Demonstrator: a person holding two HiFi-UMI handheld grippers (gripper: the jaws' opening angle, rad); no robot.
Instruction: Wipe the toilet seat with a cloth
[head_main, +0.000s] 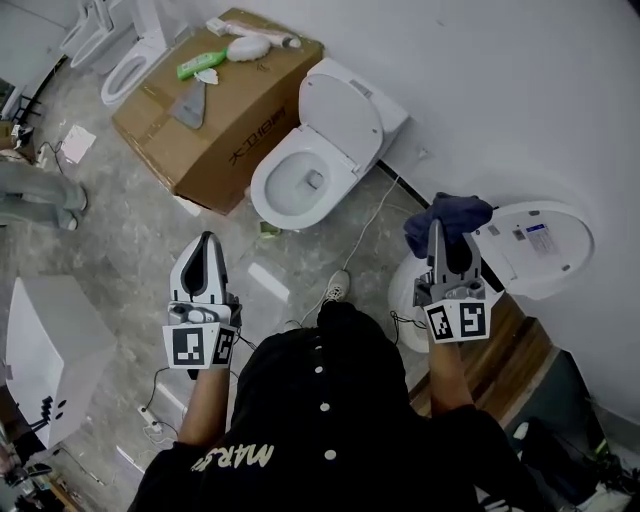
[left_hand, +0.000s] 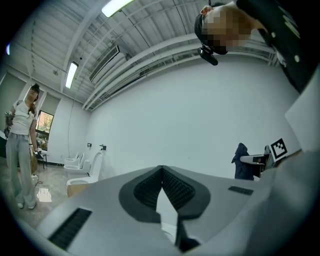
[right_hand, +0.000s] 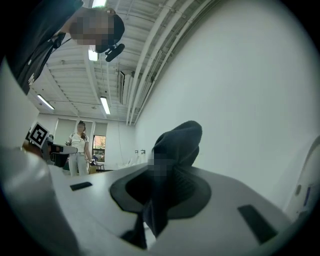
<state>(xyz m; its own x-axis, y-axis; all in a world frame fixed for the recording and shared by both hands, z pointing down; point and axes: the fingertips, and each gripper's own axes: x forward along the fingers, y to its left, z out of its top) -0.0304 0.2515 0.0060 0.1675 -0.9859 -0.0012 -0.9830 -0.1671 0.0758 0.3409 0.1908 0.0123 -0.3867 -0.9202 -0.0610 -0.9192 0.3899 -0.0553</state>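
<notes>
White-walled room: cloth (right_hand: 180, 137) pinched between right gripper (head_main: 438, 238) jaws.

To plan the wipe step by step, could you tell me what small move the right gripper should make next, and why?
Probably lower the right gripper toward the toilet seat beside it. Its jaws are shut on the dark blue cloth, which is held in the air, not on the seat, and the lid stands open, so the seat looks reachable.

Head view overhead, looking down — gripper views upward, sharing white wall (left_hand: 190, 115).
</notes>
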